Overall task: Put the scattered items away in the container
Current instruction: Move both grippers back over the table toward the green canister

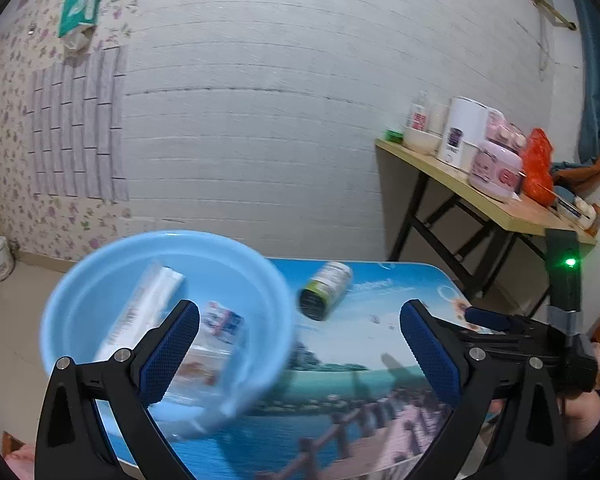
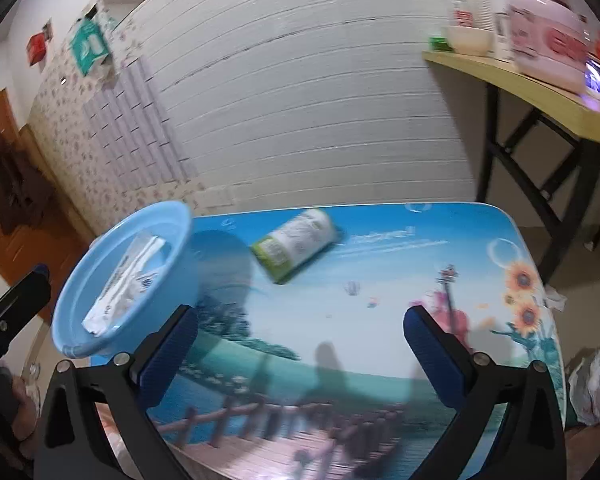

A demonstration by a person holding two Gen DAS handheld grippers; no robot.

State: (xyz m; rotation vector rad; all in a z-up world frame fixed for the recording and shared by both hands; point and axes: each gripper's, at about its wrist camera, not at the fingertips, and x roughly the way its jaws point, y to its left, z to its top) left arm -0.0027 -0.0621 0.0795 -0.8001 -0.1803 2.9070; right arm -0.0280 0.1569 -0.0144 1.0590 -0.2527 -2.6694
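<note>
Already the blue basin (image 1: 80, 300) holds a white tube (image 1: 140, 312) and a small packet (image 1: 222, 322).

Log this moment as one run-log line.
left gripper: open | right gripper: open | basin: holds tube | bottle: lying on table

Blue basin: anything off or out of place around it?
The blue basin is tilted, hanging past the table's left edge, with packets inside. One green-and-white can lies on its side on the table, outside it. Both tongs are open and empty.
</note>
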